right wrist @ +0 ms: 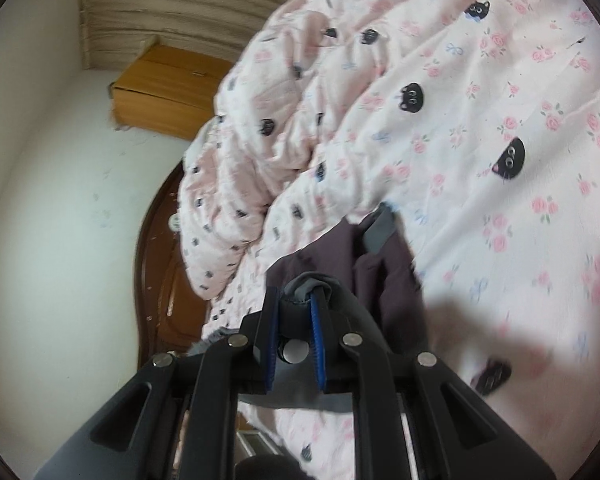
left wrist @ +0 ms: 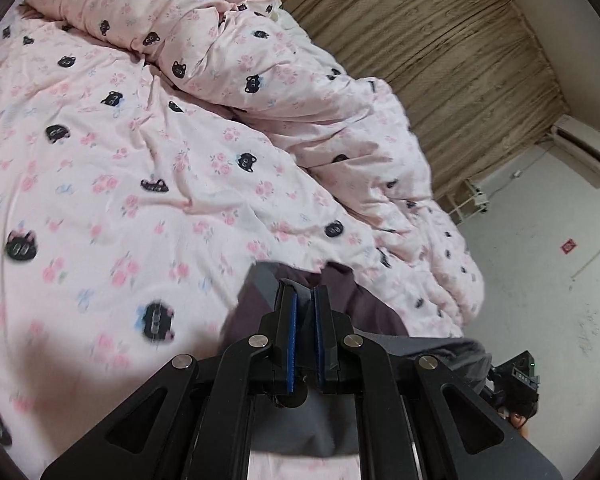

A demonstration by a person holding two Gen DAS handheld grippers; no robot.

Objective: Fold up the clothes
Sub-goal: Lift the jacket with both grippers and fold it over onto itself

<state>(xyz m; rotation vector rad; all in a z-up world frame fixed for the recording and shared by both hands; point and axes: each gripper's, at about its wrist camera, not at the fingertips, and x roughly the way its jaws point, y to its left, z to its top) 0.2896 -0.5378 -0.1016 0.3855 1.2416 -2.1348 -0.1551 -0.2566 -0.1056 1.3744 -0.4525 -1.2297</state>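
Both grippers clenched on dark grey garment (left wrist: 376,312): your left gripper (left wrist: 305,300), right gripper (right wrist: 296,304); garment bunched on cat-print duvet (left wrist: 140,184); folding looks barely begun; most remains.

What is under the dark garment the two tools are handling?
The dark garment lies on the pink cat-print bedding, which shows all around it. The right tool pinches a grey fold; the left tool looks nearly closed. Whatever lies directly beneath the garment is covered.

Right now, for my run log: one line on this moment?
left gripper: shut on dark garment | right gripper: shut on dark garment | pink duvet underneath
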